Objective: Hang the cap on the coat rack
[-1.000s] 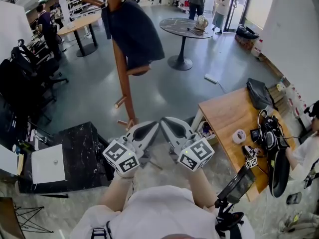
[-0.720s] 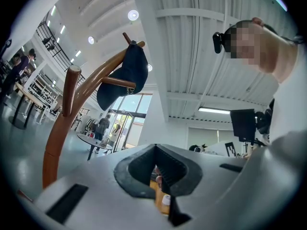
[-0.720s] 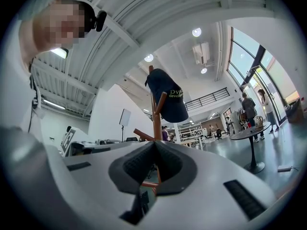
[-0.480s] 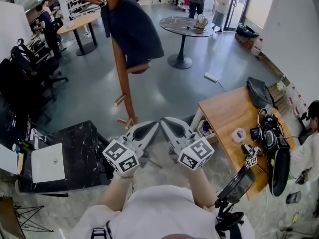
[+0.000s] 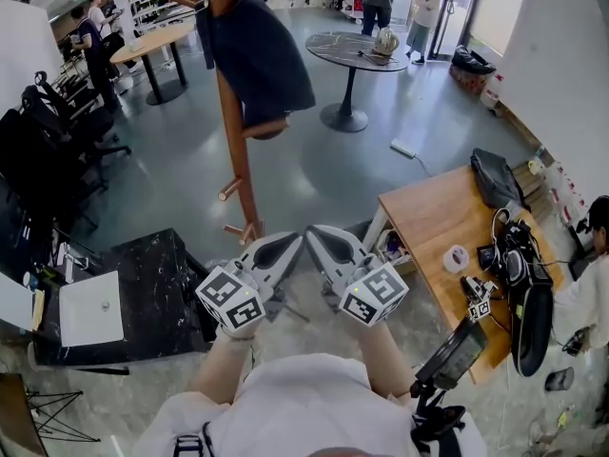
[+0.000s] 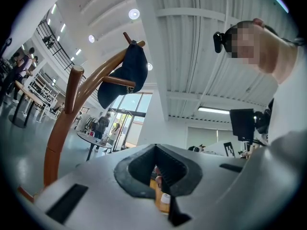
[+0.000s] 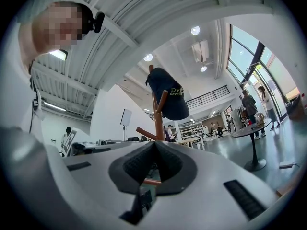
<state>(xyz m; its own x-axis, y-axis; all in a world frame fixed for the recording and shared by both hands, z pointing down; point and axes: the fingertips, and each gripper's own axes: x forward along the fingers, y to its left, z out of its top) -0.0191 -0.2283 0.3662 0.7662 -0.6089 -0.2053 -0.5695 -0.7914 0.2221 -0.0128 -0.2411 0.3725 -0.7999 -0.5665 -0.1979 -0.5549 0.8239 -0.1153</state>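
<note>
A dark navy cap hangs on an upper peg of the wooden coat rack, which stands on the grey floor ahead of me. Both grippers are held low and close to my body, well short of the rack and tilted upward. My left gripper is shut with nothing in it, and so is my right gripper. The left gripper view shows the cap on the curved rack beyond the shut jaws. In the right gripper view the cap sits atop the rack.
A round dark table stands beyond the rack. A wooden desk with a bag, tape and cables is at my right, with a seated person beside it. A black marble table and office chairs are at my left. People stand far back.
The people at the back left have shifted a little. The grippers, the cap and the rack stay where they were.
</note>
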